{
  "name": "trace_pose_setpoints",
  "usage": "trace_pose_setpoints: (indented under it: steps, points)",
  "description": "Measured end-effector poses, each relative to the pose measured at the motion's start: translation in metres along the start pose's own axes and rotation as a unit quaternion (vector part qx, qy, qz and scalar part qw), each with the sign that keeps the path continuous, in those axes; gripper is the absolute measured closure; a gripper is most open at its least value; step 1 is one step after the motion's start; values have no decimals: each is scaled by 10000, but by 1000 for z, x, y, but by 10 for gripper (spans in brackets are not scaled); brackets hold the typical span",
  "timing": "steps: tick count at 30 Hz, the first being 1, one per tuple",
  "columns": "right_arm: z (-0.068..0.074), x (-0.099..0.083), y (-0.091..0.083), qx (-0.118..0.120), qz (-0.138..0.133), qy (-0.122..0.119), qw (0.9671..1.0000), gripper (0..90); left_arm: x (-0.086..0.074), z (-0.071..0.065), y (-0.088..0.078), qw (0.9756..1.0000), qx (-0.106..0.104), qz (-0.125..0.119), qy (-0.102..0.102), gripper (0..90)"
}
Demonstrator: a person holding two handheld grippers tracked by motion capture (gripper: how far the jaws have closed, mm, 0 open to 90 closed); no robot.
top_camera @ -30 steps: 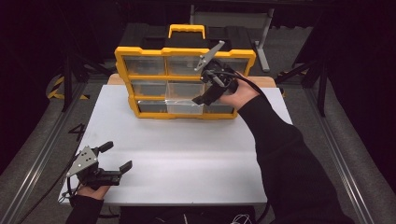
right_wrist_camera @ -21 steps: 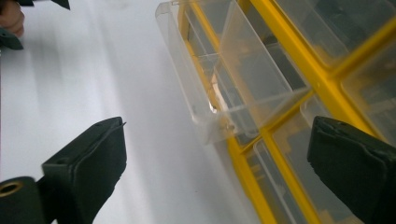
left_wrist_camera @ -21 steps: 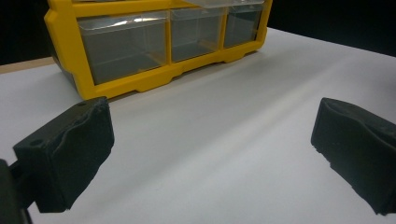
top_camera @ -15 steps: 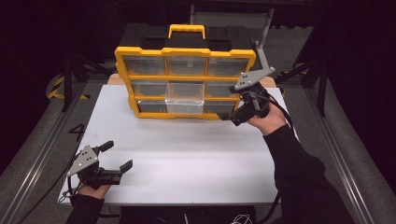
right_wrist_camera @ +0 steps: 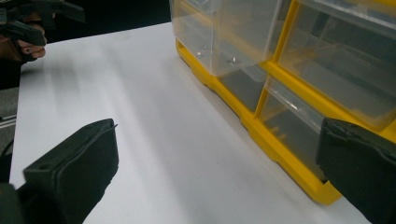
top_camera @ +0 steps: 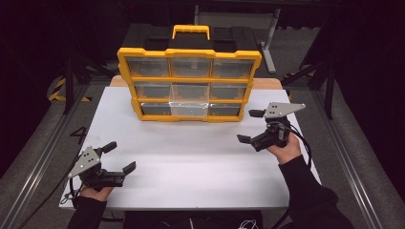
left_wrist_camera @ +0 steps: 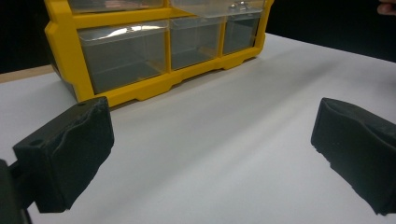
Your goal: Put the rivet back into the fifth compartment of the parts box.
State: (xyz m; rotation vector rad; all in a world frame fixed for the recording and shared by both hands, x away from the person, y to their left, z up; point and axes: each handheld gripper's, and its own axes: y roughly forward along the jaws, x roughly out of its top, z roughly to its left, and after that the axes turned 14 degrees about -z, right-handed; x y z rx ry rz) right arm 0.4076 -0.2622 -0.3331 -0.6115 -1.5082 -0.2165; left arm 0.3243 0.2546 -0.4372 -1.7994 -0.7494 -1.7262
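Observation:
A yellow organizer [top_camera: 188, 86] with clear drawers stands upright at the back of the white table [top_camera: 191, 162]. One middle drawer [top_camera: 189, 104] sticks out a little; in the right gripper view this drawer [right_wrist_camera: 224, 37] holds a few small metal bits. My right gripper [top_camera: 248, 126] hovers over the table's right side, apart from the organizer. Its jaws have just been opening and now stand open with nothing between them [right_wrist_camera: 219, 172]. My left gripper [top_camera: 120, 156] rests near the front left corner, open and empty [left_wrist_camera: 210, 158].
Black stands and metal rails surround the table on the dark floor. Bare white tabletop lies between the two grippers and in front of the organizer [left_wrist_camera: 140, 56]. The left gripper [right_wrist_camera: 32, 18] shows far off in the right gripper view.
The right gripper has left the organizer's front and come rightward and down toward the table's right side, jaws wider. The left gripper has not moved.

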Motion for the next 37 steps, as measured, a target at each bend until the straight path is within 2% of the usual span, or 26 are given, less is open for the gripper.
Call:
trace_pose_setpoints:
  steps: [4,8,13,17,25,28,31,34,37]
  points:
    - [4,-17,-7,-65,-212,80,9997,0,1,0,1,10000,-16,-24,-9,1]
    - [10,-32,-14,-168,-547,-2,9984,0,2,1,1,10000,-33,-39,-2,1]
    - [16,-54,-23,-488,-912,-89,9946,0,5,2,2,9999,-68,-89,-9,1]
    - [19,-70,-30,-713,-996,-87,9924,0,9,4,1,9999,-87,-101,2,1]
    - [20,-98,-39,-697,-1129,175,9910,0,11,8,0,9999,-90,-125,-31,1]
    - [20,-106,-43,-754,-1235,292,9891,0,9,8,0,9999,-67,-134,-16,2]
    - [19,-109,-47,-881,-1323,292,9869,0,7,9,0,9999,-53,-139,-33,1]
    - [18,-110,-46,-863,-1294,330,9873,0,6,10,0,9999,-41,-143,-20,2]
    - [20,-110,-44,-853,-1237,271,9883,0,6,10,0,9999,-48,-147,-19,1]
